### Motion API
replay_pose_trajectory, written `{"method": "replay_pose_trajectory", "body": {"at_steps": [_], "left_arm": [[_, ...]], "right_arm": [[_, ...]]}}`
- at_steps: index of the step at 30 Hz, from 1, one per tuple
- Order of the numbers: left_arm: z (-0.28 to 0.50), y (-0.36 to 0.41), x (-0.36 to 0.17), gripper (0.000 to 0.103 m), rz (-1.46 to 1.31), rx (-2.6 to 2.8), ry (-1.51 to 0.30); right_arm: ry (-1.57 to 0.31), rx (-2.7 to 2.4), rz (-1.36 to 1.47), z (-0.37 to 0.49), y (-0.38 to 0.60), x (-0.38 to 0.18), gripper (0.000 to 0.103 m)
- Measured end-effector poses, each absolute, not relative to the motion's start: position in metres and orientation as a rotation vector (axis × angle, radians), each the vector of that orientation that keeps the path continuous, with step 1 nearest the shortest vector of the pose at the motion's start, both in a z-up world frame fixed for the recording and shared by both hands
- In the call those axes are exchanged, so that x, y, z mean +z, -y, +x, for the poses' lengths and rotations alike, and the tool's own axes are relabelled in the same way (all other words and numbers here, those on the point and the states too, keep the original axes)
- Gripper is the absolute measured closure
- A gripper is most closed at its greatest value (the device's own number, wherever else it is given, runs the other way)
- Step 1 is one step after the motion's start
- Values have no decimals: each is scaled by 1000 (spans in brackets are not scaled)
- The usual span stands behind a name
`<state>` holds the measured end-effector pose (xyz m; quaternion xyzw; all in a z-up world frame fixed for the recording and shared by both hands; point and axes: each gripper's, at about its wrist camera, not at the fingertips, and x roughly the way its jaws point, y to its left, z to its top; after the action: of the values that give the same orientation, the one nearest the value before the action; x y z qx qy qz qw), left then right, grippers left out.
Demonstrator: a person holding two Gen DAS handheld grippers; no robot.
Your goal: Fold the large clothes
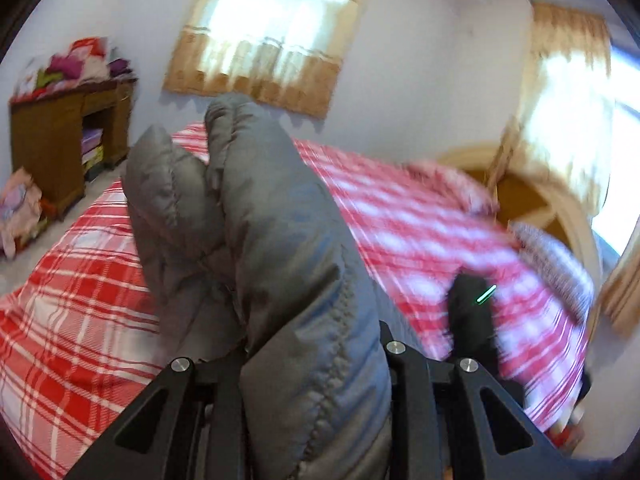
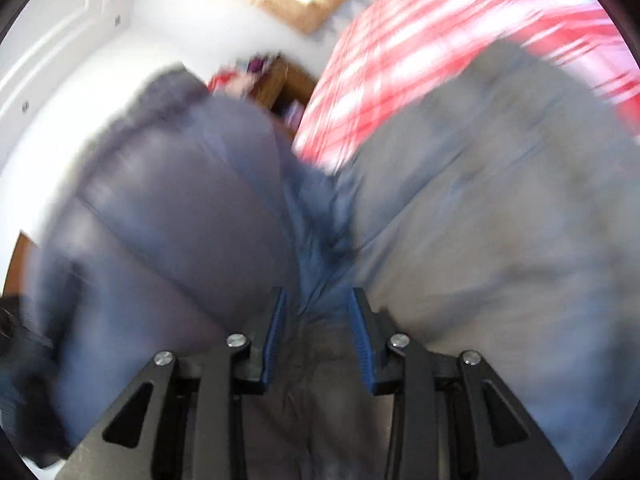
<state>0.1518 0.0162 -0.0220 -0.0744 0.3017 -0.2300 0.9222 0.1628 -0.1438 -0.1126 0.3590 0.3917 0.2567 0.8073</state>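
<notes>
Over on the far left a wooden cabinet [image 1: 60, 140] stands against the wall with a heap of bright folded clothes [image 1: 76, 64] piled on top, and a small bundle of pale cloth [image 1: 18, 208] lies on the floor beside it. Next comes the bed, covered by a red and white checked sheet [image 1: 72, 272] that runs right across the room under a curtained window [image 1: 272, 28]. In the middle, the grey padded jacket [image 1: 256, 240] is lifted clear above the sheet: the left gripper [image 1: 316, 364] has its fingers drawn in narrow and clamped on a thick fold, the quilted fabric bulging up and away from the jaws in two puffy lobes. Just to the right of that, a dark blurred shape with a small green light [image 1: 486, 294] sits low over the bed; what it is I cannot tell. Further right a patterned pillow [image 1: 552, 256] lies by the arched wooden headboard [image 1: 560, 208], beside a second bright window. From the right gripper [image 2: 318, 312] the jacket [image 2: 480, 220] fills nearly everything, badly smeared, with its blue-lined fingers [image 2: 276, 332] set narrow and pinching a gathered seam between them, grey fabric billowing out on both sides and the checked sheet [image 2: 400, 52] showing beyond.
</notes>
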Motion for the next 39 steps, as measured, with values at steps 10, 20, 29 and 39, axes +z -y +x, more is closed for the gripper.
{"method": "replay_pose_trajectory", "body": {"at_steps": [10,20,29,39], "left_arm": [[143,111,-86,78,191,-512,-725],[120,157,-119,78,381,-511,-716],[98,186,-147,78,583,-497,-639],[65,150,-116,68,513,-579,-601]], "right_arm": [[-770,218,614,146,295,-98,64],[-754,295,617,151,305,-91,35],[-867,445,438,204,261,-78,22],[-984,437,337,229,249,-122,79]]}}
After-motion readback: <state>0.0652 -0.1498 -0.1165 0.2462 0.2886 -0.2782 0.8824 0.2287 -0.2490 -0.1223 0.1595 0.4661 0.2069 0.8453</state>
